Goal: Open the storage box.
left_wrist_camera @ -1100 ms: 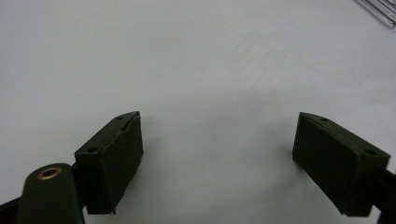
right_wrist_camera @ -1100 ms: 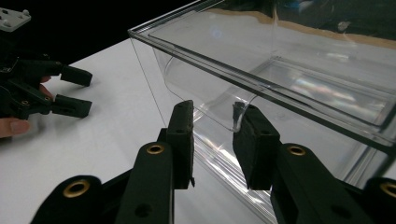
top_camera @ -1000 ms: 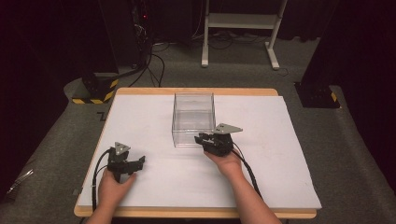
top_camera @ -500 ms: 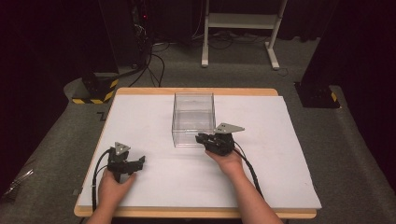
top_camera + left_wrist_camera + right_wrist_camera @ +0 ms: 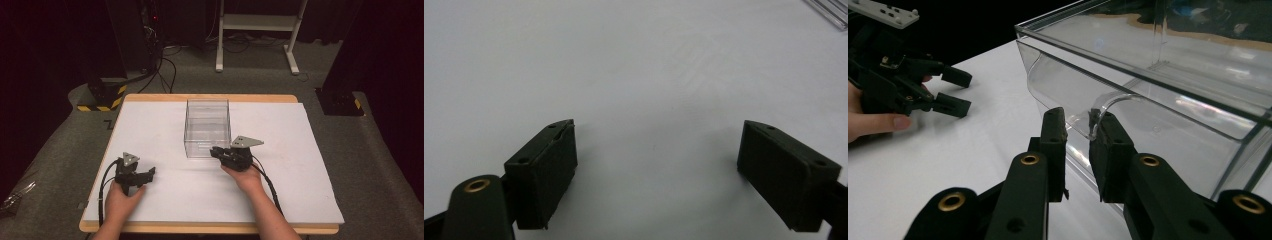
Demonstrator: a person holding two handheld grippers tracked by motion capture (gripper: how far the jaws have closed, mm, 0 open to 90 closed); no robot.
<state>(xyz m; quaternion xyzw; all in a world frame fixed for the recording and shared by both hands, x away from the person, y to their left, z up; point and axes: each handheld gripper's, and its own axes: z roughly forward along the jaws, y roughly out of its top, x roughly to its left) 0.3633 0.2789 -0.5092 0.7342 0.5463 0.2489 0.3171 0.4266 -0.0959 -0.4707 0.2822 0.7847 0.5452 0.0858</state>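
Observation:
A clear plastic box (image 5: pixel 207 125) stands upright at the middle of the white table (image 5: pixel 290 150). In the right gripper view, the box (image 5: pixel 1158 60) has a curved clear handle (image 5: pixel 1109 101) on its near wall. My right gripper (image 5: pixel 1077 117) has its jaws drawn close around the bottom of that handle, with a thin gap showing. From above, my right gripper (image 5: pixel 217 150) touches the box's front wall. My left gripper (image 5: pixel 149 173) rests open on the table at the front left, nothing between its jaws (image 5: pixel 659 150). It also appears farther off, my left gripper (image 5: pixel 955 90).
Bare white surface lies around both grippers, and a corner of the box (image 5: pixel 829 7) shows at the top right of the left gripper view. Beyond the table are a white stand (image 5: pixel 257 30), black equipment with cables (image 5: pixel 145 45) and a dark base (image 5: pixel 340 102).
The right gripper has edged slightly toward the box's front wall. The left gripper and the box have stayed put.

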